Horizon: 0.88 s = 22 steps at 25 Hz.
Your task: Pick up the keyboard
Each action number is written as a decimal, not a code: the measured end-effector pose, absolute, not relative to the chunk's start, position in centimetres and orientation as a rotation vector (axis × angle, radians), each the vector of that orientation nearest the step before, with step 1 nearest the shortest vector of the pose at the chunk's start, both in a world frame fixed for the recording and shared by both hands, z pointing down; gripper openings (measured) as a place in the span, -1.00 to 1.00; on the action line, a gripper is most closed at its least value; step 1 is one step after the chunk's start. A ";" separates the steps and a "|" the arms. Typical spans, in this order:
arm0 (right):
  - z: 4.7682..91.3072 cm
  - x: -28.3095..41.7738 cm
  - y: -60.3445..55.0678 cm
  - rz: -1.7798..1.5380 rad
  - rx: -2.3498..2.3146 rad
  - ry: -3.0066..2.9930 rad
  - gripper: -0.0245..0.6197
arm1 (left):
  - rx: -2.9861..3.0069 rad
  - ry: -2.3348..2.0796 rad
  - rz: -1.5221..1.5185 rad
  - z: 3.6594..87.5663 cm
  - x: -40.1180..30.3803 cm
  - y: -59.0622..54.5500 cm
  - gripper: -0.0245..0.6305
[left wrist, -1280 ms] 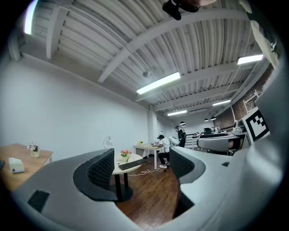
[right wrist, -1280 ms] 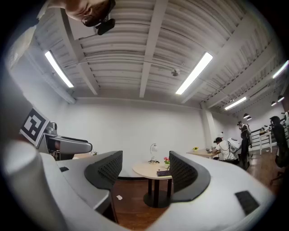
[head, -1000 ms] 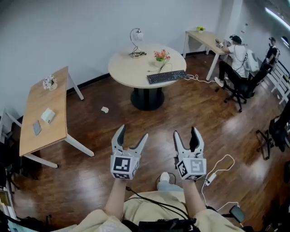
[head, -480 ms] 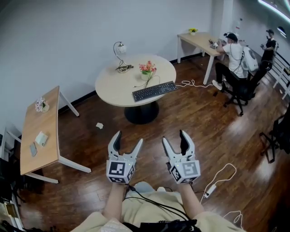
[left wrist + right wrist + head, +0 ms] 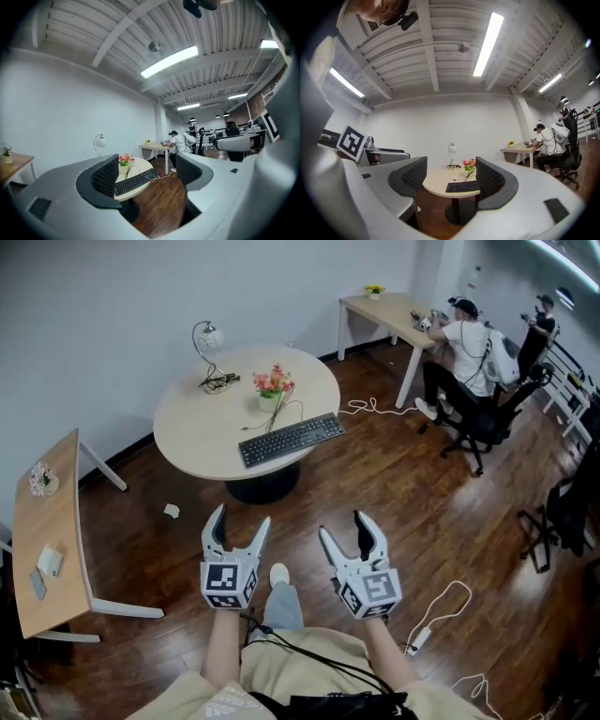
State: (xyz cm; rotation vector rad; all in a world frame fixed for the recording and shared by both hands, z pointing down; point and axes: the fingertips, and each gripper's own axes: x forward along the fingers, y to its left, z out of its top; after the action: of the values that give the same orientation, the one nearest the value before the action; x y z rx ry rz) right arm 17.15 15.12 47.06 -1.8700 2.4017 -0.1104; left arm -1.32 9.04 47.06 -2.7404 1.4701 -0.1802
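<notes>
A black keyboard (image 5: 291, 439) lies on the near right edge of a round beige table (image 5: 187, 418), its cable trailing off to the floor. It also shows far ahead between the jaws in the left gripper view (image 5: 136, 182) and the right gripper view (image 5: 462, 186). My left gripper (image 5: 241, 518) and right gripper (image 5: 345, 527) are held side by side over the wooden floor, well short of the table, pointing level toward it. Both are open with nothing between the jaws.
On the table stand a desk lamp (image 5: 206, 334) and a pot of pink flowers (image 5: 270, 385). A wooden desk (image 5: 47, 521) is at the left. A person (image 5: 464, 338) sits at a far desk (image 5: 384, 306). A white cable (image 5: 441, 610) and a paper scrap (image 5: 172, 510) lie on the floor.
The round table and keyboard have drawn closer and shifted left in the head view as both grippers travelled toward them. The jaws of both stand as before.
</notes>
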 end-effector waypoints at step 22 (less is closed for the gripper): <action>55.6 17.3 -23.3 -0.288 -1.957 2.652 0.12 | -2.961 1.519 -0.405 57.1 -3.0 -24.5 0.19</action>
State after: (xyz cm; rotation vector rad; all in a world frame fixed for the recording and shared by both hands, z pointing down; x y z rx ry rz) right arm 17.29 -23.26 55.61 -1.9573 2.6522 -0.2882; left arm -2.97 -24.52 57.15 -2.9610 1.5185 -0.4054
